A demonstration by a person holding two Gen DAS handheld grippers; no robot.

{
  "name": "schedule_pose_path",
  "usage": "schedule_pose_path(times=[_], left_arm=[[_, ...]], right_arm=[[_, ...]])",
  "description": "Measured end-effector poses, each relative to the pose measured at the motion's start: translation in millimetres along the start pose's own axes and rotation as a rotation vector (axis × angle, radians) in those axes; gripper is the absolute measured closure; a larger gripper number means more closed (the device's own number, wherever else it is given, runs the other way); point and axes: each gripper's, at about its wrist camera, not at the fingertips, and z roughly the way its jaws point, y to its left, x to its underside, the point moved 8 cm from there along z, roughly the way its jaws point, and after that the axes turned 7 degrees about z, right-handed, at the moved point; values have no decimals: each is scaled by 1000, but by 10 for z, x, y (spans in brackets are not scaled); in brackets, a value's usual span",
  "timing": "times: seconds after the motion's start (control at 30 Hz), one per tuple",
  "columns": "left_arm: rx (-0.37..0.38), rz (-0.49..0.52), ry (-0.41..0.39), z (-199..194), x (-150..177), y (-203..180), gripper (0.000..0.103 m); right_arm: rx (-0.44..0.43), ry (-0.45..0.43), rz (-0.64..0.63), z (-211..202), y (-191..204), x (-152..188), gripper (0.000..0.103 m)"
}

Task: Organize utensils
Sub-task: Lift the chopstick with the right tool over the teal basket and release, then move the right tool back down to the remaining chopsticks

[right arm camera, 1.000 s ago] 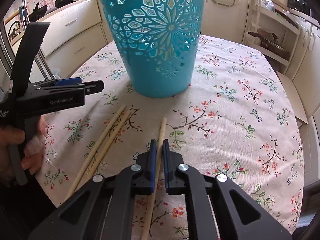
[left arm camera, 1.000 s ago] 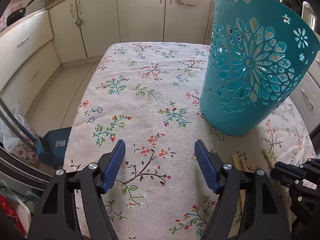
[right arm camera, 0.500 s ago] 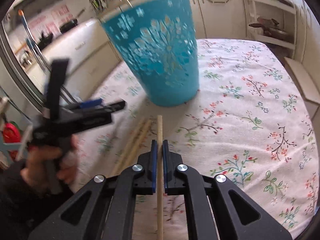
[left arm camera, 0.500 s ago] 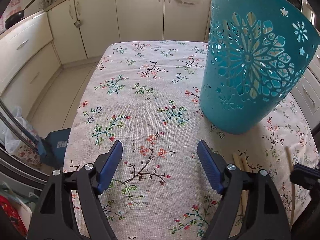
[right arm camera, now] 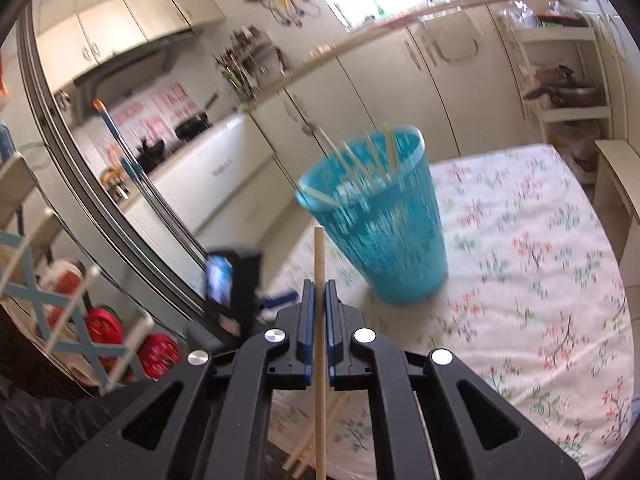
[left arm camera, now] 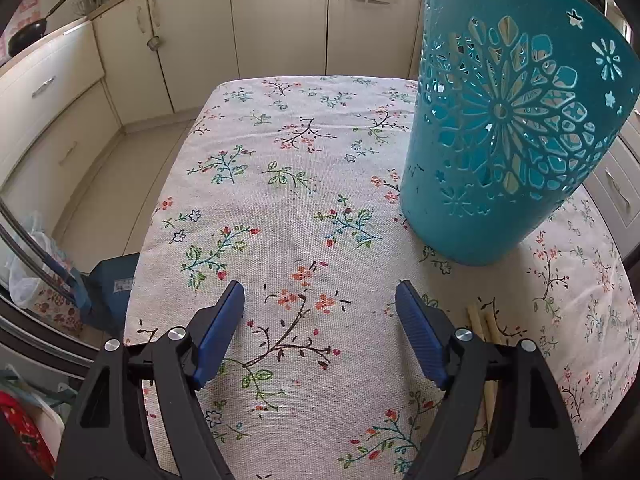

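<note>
The table (left arm camera: pixel 304 216) carries a teal basket (right arm camera: pixel 380 220) that already holds several chopsticks (right arm camera: pixel 360 160), so the sorting looks partly done. Two more chopsticks (left arm camera: pixel 482 322) lie on the cloth beside the left gripper (left arm camera: pixel 320 312), its fingers apart and empty. The right gripper (right arm camera: pixel 319 304) has its fingers clamped on one chopstick (right arm camera: pixel 319 256), raised short of the basket.

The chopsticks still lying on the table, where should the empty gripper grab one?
Grip near the free ends of the chopsticks, coming straight down from above with jaws across one stick. They lie flat, side by side on the tablecloth, partly under the left gripper, so only those ends show.
</note>
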Motion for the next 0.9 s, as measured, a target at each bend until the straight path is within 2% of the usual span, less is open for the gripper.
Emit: schedule_pose_path(times=[0.13, 0.27, 0.4, 0.53, 0.7, 0.9], left_arm=[[-1, 2, 3, 5, 2, -8, 29], [-1, 1, 4, 7, 2, -8, 29], [0, -3, 4, 7, 5, -7, 29], [2, -7, 2, 5, 5, -9, 29], [6, -7, -1, -2, 4, -2, 28], [7, -6, -5, -4, 2, -1, 27]], right_arm=[[-65, -85, -9, -166, 200, -382, 97], [-73, -224, -43, -232, 396, -884, 97], [-11, -384, -67, -175, 489, -1324, 97], [110, -509, -71, 84, 384, -1591, 97], [269, -553, -109, 462, 150, -1538, 97], [307, -455, -131, 706, -35, -1186, 95]])
